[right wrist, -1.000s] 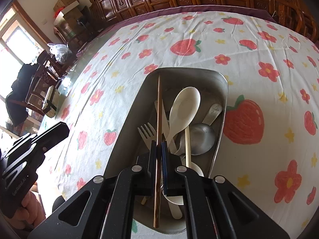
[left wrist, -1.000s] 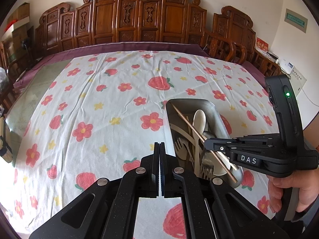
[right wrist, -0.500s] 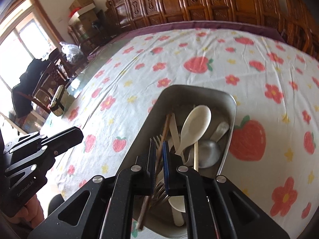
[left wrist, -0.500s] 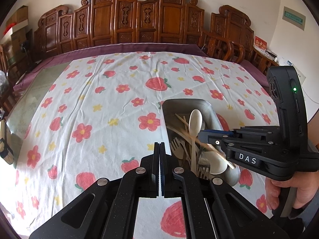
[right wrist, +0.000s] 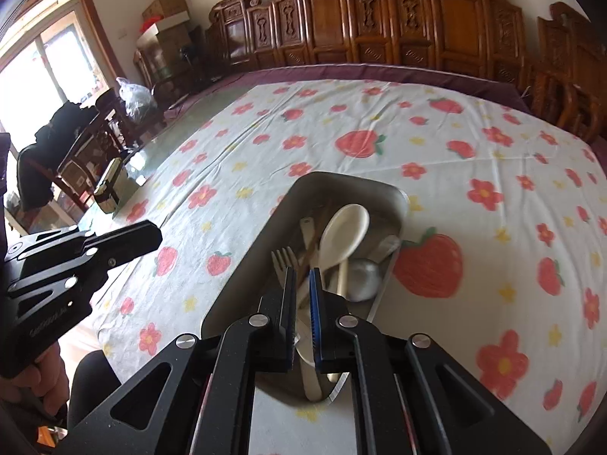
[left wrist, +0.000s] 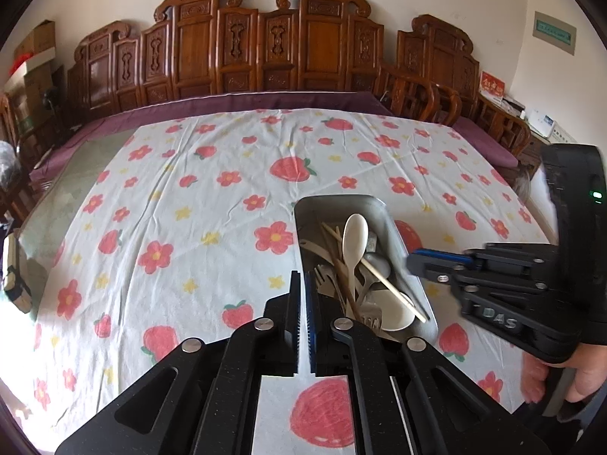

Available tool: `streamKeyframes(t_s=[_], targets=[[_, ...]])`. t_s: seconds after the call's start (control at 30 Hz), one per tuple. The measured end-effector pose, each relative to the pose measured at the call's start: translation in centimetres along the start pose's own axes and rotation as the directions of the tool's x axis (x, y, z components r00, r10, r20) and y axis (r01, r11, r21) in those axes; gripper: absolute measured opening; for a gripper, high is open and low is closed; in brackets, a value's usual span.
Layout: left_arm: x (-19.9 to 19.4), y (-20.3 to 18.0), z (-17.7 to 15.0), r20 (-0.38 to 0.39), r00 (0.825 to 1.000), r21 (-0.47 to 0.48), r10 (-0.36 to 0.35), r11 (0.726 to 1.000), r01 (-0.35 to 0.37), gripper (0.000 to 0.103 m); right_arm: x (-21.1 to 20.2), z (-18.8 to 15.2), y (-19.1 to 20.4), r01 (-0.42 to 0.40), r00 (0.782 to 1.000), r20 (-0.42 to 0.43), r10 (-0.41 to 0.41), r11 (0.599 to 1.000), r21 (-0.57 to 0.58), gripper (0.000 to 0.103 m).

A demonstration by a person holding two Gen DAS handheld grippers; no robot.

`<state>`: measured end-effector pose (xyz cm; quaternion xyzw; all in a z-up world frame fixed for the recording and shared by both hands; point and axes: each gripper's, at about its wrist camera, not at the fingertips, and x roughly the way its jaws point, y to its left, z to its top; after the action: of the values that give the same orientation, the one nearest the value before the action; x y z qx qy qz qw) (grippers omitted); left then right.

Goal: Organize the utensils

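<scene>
**A:** What are the left tongs (left wrist: 303, 284) doing?

**B:** They sit low over the flowered cloth (left wrist: 189, 227). Their two fingers are almost together with just a thin slit between them. Nothing is in them.

**A:** And the right tongs (right wrist: 301, 284)?

**B:** They are open a little bit, with a small gap. They hold nothing. They hang over the near end of the metal tray (right wrist: 242, 265).

**A:** Where are the spoons and forks?

**B:** All in the tray, in a messy pile. The tray rests on the cloth on the counter (left wrist: 76, 174), on the right side of the left tongs. In the left camera the right tongs (left wrist: 411, 261) are just off the tray's right side.

**A:** What is in the pile?

**B:** At the near end there is a round white piece, and I cannot tell what it is. A metal fork (right wrist: 284, 261) lies on the left. A metal spoon (right wrist: 362, 275) lies on the right. A long white spoon (left wrist: 354, 239) lies on top, with its bowl pointing to the far end. Thin wooden chopsticks (left wrist: 390, 290) lie slanted across the pile.

**A:** And past the tray?

**B:** More cloth with red flowers and strawberries. Then a purple edge, and brown carved wooden chairs (left wrist: 265, 49) along the wall.
</scene>
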<state>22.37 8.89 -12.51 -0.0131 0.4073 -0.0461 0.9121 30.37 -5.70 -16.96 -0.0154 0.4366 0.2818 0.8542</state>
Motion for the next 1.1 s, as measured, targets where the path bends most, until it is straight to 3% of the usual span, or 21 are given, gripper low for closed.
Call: streamKeyframes(t_s=[0.2, 0.27, 0.37, 0.4, 0.43, 0.47, 0.5, 0.53, 0.63, 0.73, 1.1], targets=[[-1.9, -1.0, -0.5, 0.042, 0.999, -0.012, 0.011, 1.000, -0.011, 0.023, -4.2, -1.7, -0.7, 0.041, 0.997, 0.059, -0.040, 0.999, -0.016, 0.008], [-2.7, -1.4, -0.7, 0.057, 0.998, -0.013, 0.025, 1.000, -0.024, 0.050, -5.8, -2.4, -1.0, 0.051, 0.996, 0.079, -0.050, 0.999, -0.010, 0.008], [-4.0, -2.0, -0.9, 0.085, 0.995, -0.013, 0.048, 0.999, -0.047, 0.078, -8.0, -3.6, -1.6, 0.068, 0.992, 0.106, -0.068, 0.998, 0.005, 0.008], [-4.5, -2.3, -1.0, 0.097, 0.994, -0.013, 0.055, 0.998, -0.054, 0.082, -8.7, -3.9, -1.7, 0.072, 0.991, 0.114, -0.073, 0.997, 0.010, 0.016], [-4.9, -2.5, -1.1, 0.105, 0.993, -0.011, 0.059, 0.998, -0.058, 0.088, -9.3, -4.3, -1.9, 0.079, 0.989, 0.123, -0.080, 0.997, 0.016, 0.035], [-5.2, -2.7, -1.2, 0.111, 0.992, -0.009, 0.064, 0.998, -0.064, 0.091, -9.8, -4.5, -2.1, 0.087, 0.987, 0.132, -0.089, 0.996, 0.020, 0.046], [-5.6, -2.9, -1.3, 0.115, 0.991, -0.007, 0.070, 0.998, -0.069, 0.092, -10.5, -5.0, -2.2, 0.108, 0.982, 0.150, -0.111, 0.994, 0.028, 0.064], [-6.0, -3.1, -1.5, 0.121, 0.990, -0.009, 0.077, 0.997, -0.076, 0.095, -11.2, -5.4, -2.3, 0.125, 0.978, 0.166, -0.129, 0.992, 0.034, 0.074], [-6.7, -3.7, -1.9, 0.122, 0.989, -0.012, 0.087, 0.996, -0.086, 0.095, -12.7, -6.7, -2.7, 0.170, 0.968, 0.179, -0.177, 0.984, 0.053, 0.091], [-7.3, -4.4, -2.6, 0.112, 0.988, -0.007, 0.103, 0.995, -0.103, 0.095, -14.0, -7.7, -3.0, 0.192, 0.958, 0.200, -0.203, 0.979, 0.073, 0.100], [-10.5, -7.0, -3.9, 0.142, 0.987, -0.012, 0.077, 0.997, -0.076, 0.095, -18.6, -10.0, -2.8, 0.240, 0.933, 0.249, -0.261, 0.964, 0.110, 0.100]])
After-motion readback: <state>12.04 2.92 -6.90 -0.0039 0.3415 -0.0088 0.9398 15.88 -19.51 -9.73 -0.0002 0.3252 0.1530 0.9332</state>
